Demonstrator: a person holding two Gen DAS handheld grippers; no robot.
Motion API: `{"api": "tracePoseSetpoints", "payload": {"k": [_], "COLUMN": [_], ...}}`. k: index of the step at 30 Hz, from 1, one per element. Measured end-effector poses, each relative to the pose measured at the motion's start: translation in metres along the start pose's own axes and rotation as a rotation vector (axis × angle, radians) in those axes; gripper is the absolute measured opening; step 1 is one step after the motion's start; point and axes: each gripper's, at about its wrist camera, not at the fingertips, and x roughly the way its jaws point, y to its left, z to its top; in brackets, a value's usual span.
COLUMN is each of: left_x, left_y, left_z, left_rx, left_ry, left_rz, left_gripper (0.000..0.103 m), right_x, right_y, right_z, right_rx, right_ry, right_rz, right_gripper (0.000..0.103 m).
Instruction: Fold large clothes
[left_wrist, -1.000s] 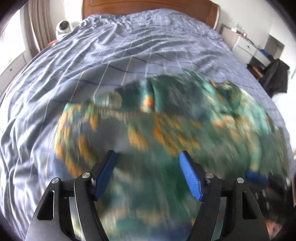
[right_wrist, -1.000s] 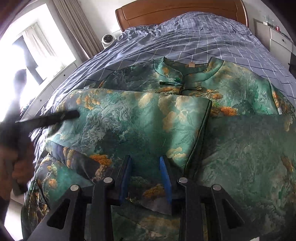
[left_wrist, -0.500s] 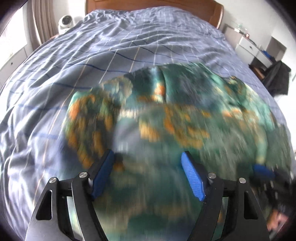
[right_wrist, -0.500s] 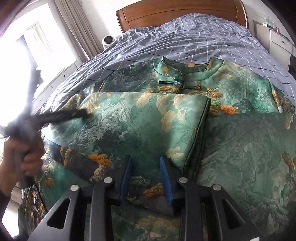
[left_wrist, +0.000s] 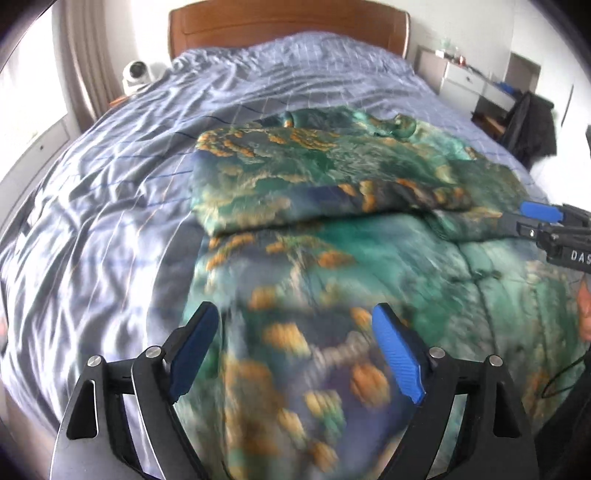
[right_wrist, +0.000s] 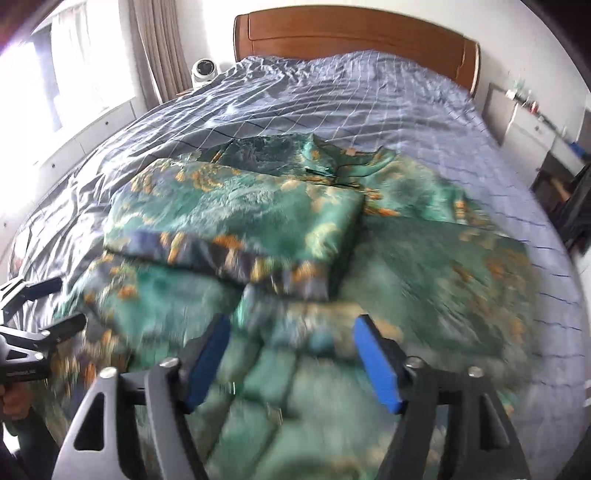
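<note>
Across the whole width of both views spreads the bed (left_wrist: 110, 206), covered by a wrinkled blue-grey checked sheet, with a wooden headboard (right_wrist: 354, 33) at its far end against a white wall. On the near half of the sheet lies the garment (left_wrist: 369, 266), a large green padded piece printed with orange and gold patches, its stand-up collar (right_wrist: 321, 155) pointing toward the headboard. One sleeve or side panel (right_wrist: 236, 218) is folded across the chest, its dark blue-edged cuff lying near the middle of the garment; the lower part runs toward the cameras and is blurred.

To the right of the bed stand a white dresser (left_wrist: 469, 79) and a dark piece of clothing hung over furniture (left_wrist: 528, 125). A curtain (right_wrist: 159, 48) hangs left of the headboard, and beside it sits a small white dome camera (right_wrist: 203, 70).

The left gripper (left_wrist: 295, 350) hovers over the garment's near left portion, its blue-padded jaws wide apart with nothing between them. The right gripper (right_wrist: 291, 360) hangs above the garment's lower middle, jaws likewise spread and empty. Each gripper also appears at the edge of the other's view, near the garment's sides.
</note>
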Motion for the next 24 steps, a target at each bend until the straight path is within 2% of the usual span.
{"api": "tracePoseSetpoints", "payload": {"k": [6, 9, 24], "left_x": [-0.022, -0.021, -0.036], "left_y": [-0.019, -0.026, -0.032], "left_z": [-0.027, -0.033, -0.057], "left_rx": [0.005, 0.019, 0.036], "left_ry": [-0.035, -0.022, -0.017], "left_rz": [0.011, 0.009, 0.077], "left_gripper": [0.087, 0.087, 0.087], "right_x": [-0.047, -0.06, -0.073], "right_y": [-0.003, -0.008, -0.022], "right_z": [-0.037, -0.049, -0.08], "right_rx": [-0.028, -0.024, -0.003], "right_ry": [-0.046, -0.047, -0.037], "right_rz": [-0.14, -0.169, -0.295], "right_gripper": [0.077, 0.077, 0.077]}}
